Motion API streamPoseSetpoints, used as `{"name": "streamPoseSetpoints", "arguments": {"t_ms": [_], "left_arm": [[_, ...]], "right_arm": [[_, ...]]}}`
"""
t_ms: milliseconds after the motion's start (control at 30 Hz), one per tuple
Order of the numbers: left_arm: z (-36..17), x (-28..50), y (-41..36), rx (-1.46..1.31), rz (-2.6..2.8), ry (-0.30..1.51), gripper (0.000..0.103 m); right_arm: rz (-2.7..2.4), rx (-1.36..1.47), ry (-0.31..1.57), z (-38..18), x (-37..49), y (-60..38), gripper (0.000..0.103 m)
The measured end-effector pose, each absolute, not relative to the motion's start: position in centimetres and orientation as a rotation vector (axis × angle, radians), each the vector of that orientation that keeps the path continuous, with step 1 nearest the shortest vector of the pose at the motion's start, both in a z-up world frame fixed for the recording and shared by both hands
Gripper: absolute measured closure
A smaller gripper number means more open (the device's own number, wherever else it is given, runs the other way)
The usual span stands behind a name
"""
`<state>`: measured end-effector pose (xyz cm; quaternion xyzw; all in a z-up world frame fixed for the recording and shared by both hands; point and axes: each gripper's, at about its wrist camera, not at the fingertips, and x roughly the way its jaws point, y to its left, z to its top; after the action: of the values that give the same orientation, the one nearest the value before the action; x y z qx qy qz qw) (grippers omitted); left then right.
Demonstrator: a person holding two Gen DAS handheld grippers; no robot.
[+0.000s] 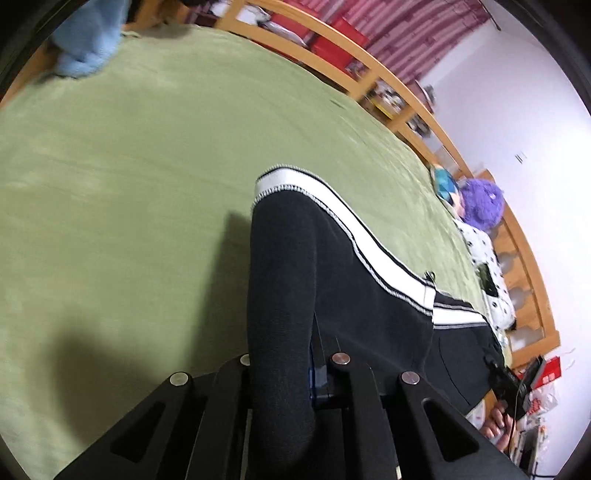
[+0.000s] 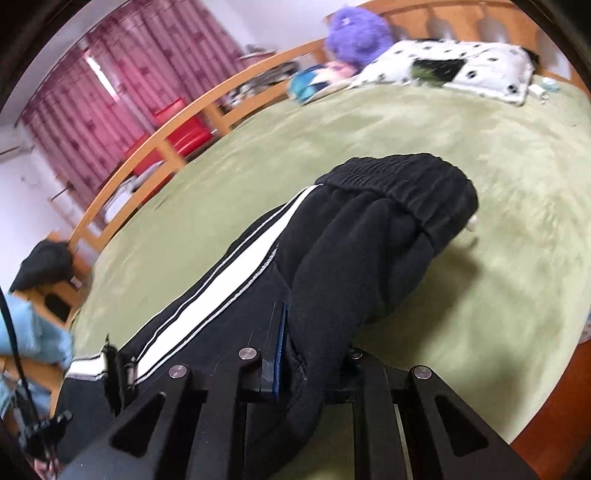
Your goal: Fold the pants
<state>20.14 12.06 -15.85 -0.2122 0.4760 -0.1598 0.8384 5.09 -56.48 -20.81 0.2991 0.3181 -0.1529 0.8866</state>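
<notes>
1. The left gripper (image 1: 284, 373) is closed on a thick fold of the black pants (image 1: 332, 280); the cloth fills the gap between its two fingers and rises up in front of the camera.
2. The right gripper (image 2: 310, 369) also pinches the pants (image 2: 354, 258), and the fabric is pressed between its fingers near the blue pad.
3. The pants hang between the two grippers above the green bed cover (image 1: 129, 166). The white side stripe (image 2: 221, 284) runs along the left of the cloth, and the elastic waistband (image 2: 399, 192) lies at the far end in the right wrist view.
4. Far on the bed are a spotted pillow (image 2: 461, 70) and a purple plush toy (image 2: 358, 33).
5. I can read no brand, label or writing; the pictures are blurred.
</notes>
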Motion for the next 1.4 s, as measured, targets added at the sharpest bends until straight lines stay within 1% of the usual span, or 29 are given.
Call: {"name": "streamPoseSetpoints", "arguments": {"t_ms": [133,167,233,267,300,333,367,400,433,467,567,633,733,833,867,900,1000,1100,1167,1267,1300,1333,1367,1400], "left_arm": [[-15.2,19.5,17.8,-0.441,-0.264,1.0,0.093],[-15.6,19.5,18.5,-0.44,-0.251,1.015,0.093],[-16.8,19.4,18.7,-0.413,-0.252,1.071,0.085],[-17.4,19.2,18.6,-0.386,-0.237,1.091,0.082],[-18.0,18.8,18.4,-0.353,-0.21,1.114,0.076],[-18.4,18.6,18.3,-0.344,-0.208,1.126,0.073],[-18.9,18.1,18.3,-0.348,-0.21,1.135,0.071],[-19.3,17.6,18.6,-0.354,-0.2,1.143,0.055],[-19.6,16.8,18.9,-0.342,-0.169,1.151,0.037],[-19.6,16.0,19.2,-0.321,-0.153,1.137,0.034],[-19.7,13.5,20.5,-0.314,-0.129,1.105,0.033],[-20.3,12.2,21.5,-0.391,-0.141,1.098,0.032],[-21.1,11.1,22.1,-0.467,-0.162,1.078,0.03],[-21.9,10.8,21.0,-0.438,-0.144,1.079,0.026],[-22.0,10.7,20.4,-0.412,-0.141,1.084,0.026],[-22.2,10.7,19.8,-0.381,-0.137,1.088,0.025],[-21.8,10.5,18.3,-0.332,-0.124,1.095,0.024],[-21.6,10.2,18.1,-0.356,-0.143,1.103,0.024],[-21.5,9.9,18.8,-0.387,-0.157,1.102,0.024],[-21.5,9.2,19.7,-0.417,-0.168,1.099,0.024],[-21.5,9.0,20.0,-0.42,-0.17,1.098,0.024],[-21.4,8.8,20.1,-0.42,-0.174,1.096,0.024],[-21.3,8.6,20.2,-0.416,-0.176,1.094,0.024],[-21.1,8.5,20.2,-0.412,-0.177,1.092,0.024]], "right_arm": [[-0.193,0.628,0.738,-22.4,5.2,-51.3,0.087],[-0.171,0.605,0.772,-22.9,5.4,-49.8,0.085],[-0.165,0.552,0.832,-23.8,5.4,-48.1,0.076],[-0.189,0.522,0.855,-24.2,5.3,-47.7,0.069],[-0.201,0.515,0.864,-24.5,5.0,-47.8,0.068],[-0.201,0.522,0.87,-24.7,4.7,-47.9,0.068],[-0.199,0.539,0.879,-24.7,4.2,-48.2,0.064],[-0.206,0.551,0.883,-24.5,3.7,-48.6,0.062],[-0.212,0.55,0.881,-24.2,3.3,-48.9,0.061],[-0.217,0.542,0.88,-23.9,2.8,-49.1,0.061],[-0.228,0.505,0.874,-22.4,1.7,-49.1,0.061],[-0.211,0.473,0.854,-21.2,1.3,-48.1,0.06],[-0.141,0.4,0.839,-19.8,2.2,-44.9,0.059],[-0.04,0.344,0.831,-19.2,4.3,-40.5,0.058],[0.011,0.346,0.829,-19.4,5.3,-38.6,0.054],[0.072,0.341,0.85,-19.7,6.5,-36.5,0.053],[0.188,0.305,0.884,-20.5,9.0,-30.9,0.053],[0.319,0.305,0.93,-21.6,11.1,-25.7,0.053],[0.383,0.356,0.958,-22.3,12.2,-23.0,0.053],[0.445,0.378,1.029,-24.1,13.0,-19.4,0.05],[0.43,0.354,1.043,-24.5,12.9,-18.7,0.058],[0.394,0.29,1.034,-24.7,12.5,-17.9,0.073],[0.388,0.216,1.008,-24.5,11.8,-17.3,0.091],[0.453,0.22,0.978,-23.7,11.0,-17.7,0.092]]}}
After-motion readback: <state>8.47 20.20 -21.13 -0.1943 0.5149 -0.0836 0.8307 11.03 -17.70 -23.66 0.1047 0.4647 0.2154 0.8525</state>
